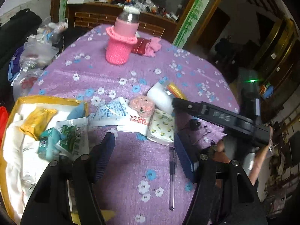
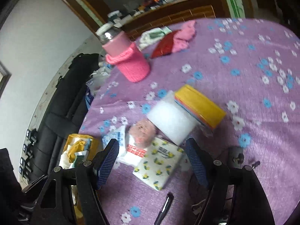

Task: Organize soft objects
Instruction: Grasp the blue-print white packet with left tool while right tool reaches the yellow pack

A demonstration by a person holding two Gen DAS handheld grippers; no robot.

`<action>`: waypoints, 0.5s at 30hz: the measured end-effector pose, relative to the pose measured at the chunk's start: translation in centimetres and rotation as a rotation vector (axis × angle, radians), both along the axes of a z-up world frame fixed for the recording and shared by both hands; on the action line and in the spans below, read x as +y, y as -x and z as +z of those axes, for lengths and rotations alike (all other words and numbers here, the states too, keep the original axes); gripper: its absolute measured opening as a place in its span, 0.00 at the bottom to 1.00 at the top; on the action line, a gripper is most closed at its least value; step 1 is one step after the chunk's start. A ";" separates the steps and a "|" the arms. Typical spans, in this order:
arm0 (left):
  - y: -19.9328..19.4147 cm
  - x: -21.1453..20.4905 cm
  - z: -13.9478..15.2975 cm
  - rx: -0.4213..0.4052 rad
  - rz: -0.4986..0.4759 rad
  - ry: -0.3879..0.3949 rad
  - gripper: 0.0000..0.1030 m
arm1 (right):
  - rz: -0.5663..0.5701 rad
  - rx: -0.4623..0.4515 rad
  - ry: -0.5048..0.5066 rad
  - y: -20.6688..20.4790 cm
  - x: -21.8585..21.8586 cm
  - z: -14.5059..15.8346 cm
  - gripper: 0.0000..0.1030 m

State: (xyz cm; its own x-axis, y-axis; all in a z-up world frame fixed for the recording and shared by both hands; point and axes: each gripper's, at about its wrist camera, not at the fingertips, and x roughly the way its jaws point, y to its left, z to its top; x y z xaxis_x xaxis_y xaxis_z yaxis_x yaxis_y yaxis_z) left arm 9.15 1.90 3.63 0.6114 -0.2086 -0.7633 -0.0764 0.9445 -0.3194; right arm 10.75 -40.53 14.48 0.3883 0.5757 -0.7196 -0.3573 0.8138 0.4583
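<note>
A pile of soft things lies mid-table: a lemon-print tissue pack, a pink fuzzy puff, a white sponge, a yellow cloth pack and two printed tissue packs. My right gripper is open, its fingers straddling the lemon pack without pressing on it. My left gripper is open over bare cloth, between the pile and a yellow box that holds several packs.
A bottle in a pink knitted sleeve stands at the back, with a red pouch and pink cloth beside it. A pen lies by my left gripper's right finger. Bags crowd the table's left edge.
</note>
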 end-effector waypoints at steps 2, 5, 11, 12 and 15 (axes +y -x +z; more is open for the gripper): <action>-0.6 0.0 -0.8 0.022 0.008 -0.005 0.62 | -0.005 -0.001 0.015 -0.2 0.2 -0.1 0.71; -0.1 0.5 -1.9 0.045 0.016 0.021 0.62 | -0.012 -0.007 0.033 -0.4 0.2 -0.3 0.71; 0.6 1.7 -2.2 0.048 0.030 0.060 0.62 | -0.031 0.001 0.022 -0.8 -0.6 -0.7 0.70; 0.3 1.7 -2.2 0.054 0.028 0.066 0.62 | -0.033 0.008 0.011 -0.9 -0.9 -0.7 0.70; -0.6 1.4 -2.1 0.052 0.021 0.057 0.62 | -0.032 0.025 0.011 -1.1 -1.1 -1.0 0.70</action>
